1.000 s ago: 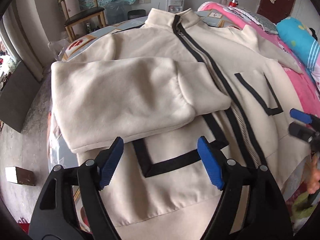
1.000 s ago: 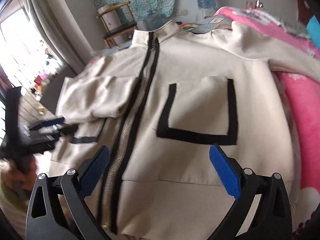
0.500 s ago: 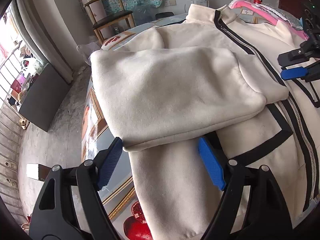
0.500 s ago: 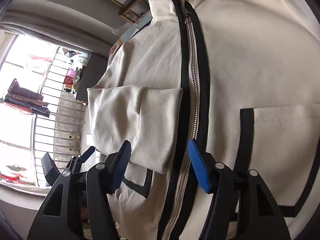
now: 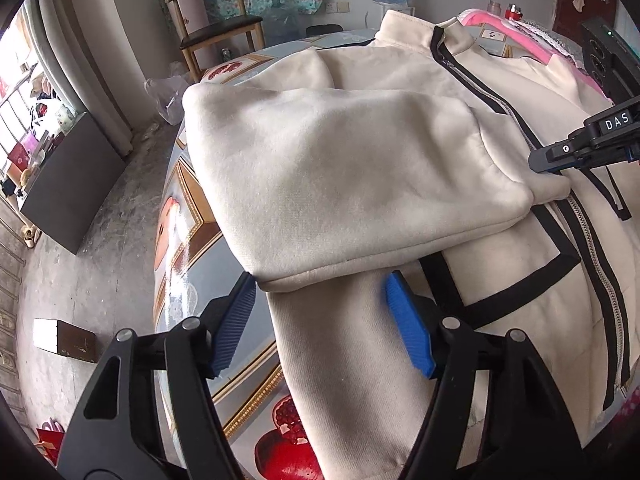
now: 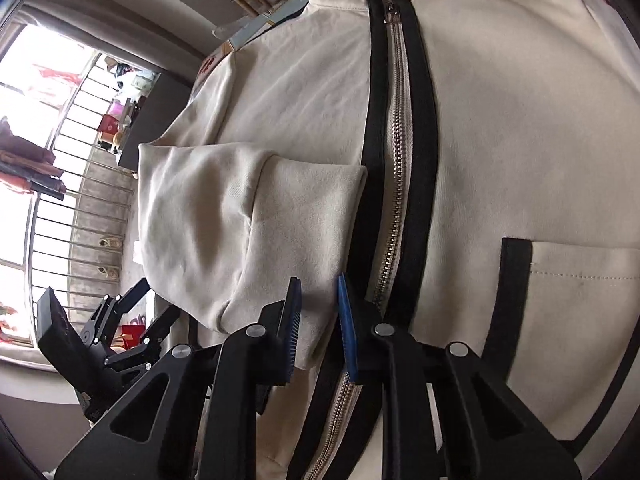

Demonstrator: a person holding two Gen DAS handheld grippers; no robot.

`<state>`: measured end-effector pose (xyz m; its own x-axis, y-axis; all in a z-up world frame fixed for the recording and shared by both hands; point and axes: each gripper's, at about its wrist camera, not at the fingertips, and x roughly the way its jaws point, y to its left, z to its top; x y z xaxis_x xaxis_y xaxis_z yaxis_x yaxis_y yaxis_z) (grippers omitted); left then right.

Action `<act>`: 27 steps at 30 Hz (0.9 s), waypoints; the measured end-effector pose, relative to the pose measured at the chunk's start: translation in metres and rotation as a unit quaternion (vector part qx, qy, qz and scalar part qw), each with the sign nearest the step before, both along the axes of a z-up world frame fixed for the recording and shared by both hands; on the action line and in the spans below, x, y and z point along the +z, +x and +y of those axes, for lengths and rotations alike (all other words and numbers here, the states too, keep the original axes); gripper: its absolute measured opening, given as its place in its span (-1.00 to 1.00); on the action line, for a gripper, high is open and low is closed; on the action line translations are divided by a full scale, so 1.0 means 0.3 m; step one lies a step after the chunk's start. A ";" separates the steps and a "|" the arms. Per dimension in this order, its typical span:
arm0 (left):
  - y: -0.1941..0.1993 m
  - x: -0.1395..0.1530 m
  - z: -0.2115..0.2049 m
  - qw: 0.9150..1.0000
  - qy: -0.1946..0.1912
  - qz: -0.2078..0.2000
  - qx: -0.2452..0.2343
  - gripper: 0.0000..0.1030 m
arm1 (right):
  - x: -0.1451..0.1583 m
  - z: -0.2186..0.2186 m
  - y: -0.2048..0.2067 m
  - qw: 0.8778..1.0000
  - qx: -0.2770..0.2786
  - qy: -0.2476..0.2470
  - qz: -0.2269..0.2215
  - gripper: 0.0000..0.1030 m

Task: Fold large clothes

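A cream zip-front jacket (image 5: 500, 128) lies face up across a round worktop (image 5: 188, 240) with a glossy printed cover, one sleeve (image 5: 340, 184) already laid crosswise over the chest so its cuff (image 6: 308, 216) ends just short of the zipper (image 6: 396, 184). The right gripper (image 6: 318, 320) is closing on the near corner of that cuff, cloth plainly between its blue pads, though whether they already press on it cannot be told from here. The left gripper (image 5: 320, 320) hovers with jaws apart and narrowing, straddling the sleeve's near folded edge and the jacket's side panel, pinching nothing. The step looks like taking hold of the folded sleeve at both ends; done well, it would mean catching only the sleeve layers and not the body cloth beneath, then moving both ends together so the fold stays straight along the zipper. The fabric is thick, soft fleece with a matte nap, holding rounded creases, not sharp ones; black tape trims the placket and outlines a patch pocket (image 6: 576, 280), and the metal zipper teeth run up to a stand collar (image 5: 404, 32). A wooden chair (image 5: 216, 36) stands at the far wall.
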<state>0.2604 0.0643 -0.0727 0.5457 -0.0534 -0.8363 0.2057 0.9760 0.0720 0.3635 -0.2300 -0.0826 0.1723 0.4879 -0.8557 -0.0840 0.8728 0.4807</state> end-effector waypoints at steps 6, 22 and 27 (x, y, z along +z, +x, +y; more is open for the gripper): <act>-0.007 0.030 0.037 0.999 -0.044 0.000 0.010 0.26 | 0.243 -0.016 0.018 0.994 -0.005 -0.004 -0.111 -0.94; 0.143 0.030 0.024 0.999 0.024 0.008 0.031 0.26 | 0.229 -0.547 0.109 0.977 -0.177 -0.029 -0.117 -0.94; 0.215 0.006 -0.002 0.998 0.061 0.012 0.025 0.26 | 0.273 -0.594 0.144 0.972 -0.189 0.011 -0.135 -0.94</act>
<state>0.3248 0.0638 -0.0708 0.5252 0.0760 -0.8476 0.1602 0.9694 0.1862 0.4067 -0.4083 -0.0007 0.5607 0.3635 -0.7440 0.1150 0.8556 0.5048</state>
